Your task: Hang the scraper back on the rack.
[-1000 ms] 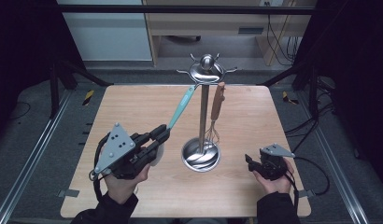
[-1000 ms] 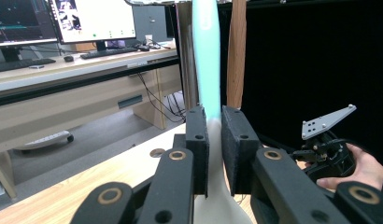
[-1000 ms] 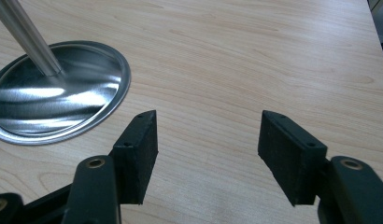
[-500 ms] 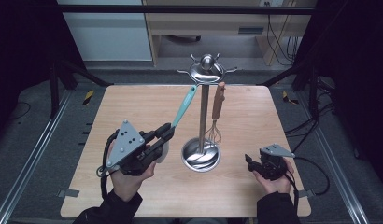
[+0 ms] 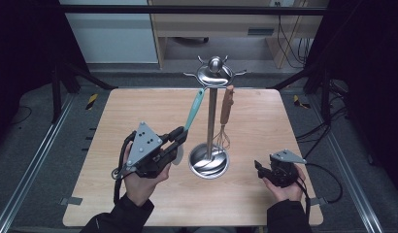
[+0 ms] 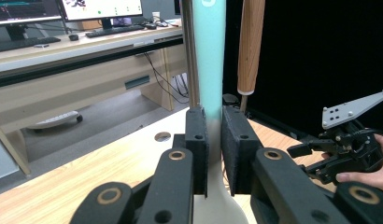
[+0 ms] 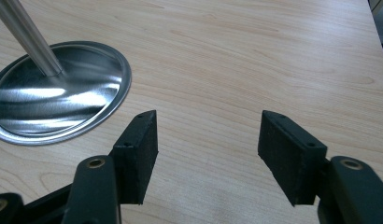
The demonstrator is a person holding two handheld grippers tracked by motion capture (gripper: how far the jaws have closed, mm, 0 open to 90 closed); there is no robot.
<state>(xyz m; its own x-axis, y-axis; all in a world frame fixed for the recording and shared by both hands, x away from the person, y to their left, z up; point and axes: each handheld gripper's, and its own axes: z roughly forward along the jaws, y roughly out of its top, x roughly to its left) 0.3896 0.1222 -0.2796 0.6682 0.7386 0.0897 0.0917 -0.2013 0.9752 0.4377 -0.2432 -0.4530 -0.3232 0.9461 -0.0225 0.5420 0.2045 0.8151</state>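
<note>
My left gripper is shut on a teal-handled spatula, gripping low on the handle just above its pale blade. The handle slants up to the hooked crown of a steel utensil stand, whose pole rises right behind it. A whisk with a wooden handle hangs on the stand's right side. My right gripper rests open on the table to the right of the stand's round base, with nothing between its pads.
The wooden table has bare room at the back left and along the front. Metal rails run down both sides on the floor. A desk with monitors and a keyboard stands beyond the table's far edge.
My left gripper has shifted right toward the stand, carrying the spatula's lower end with it, so the handle stands steeper. The right gripper has kept still.
</note>
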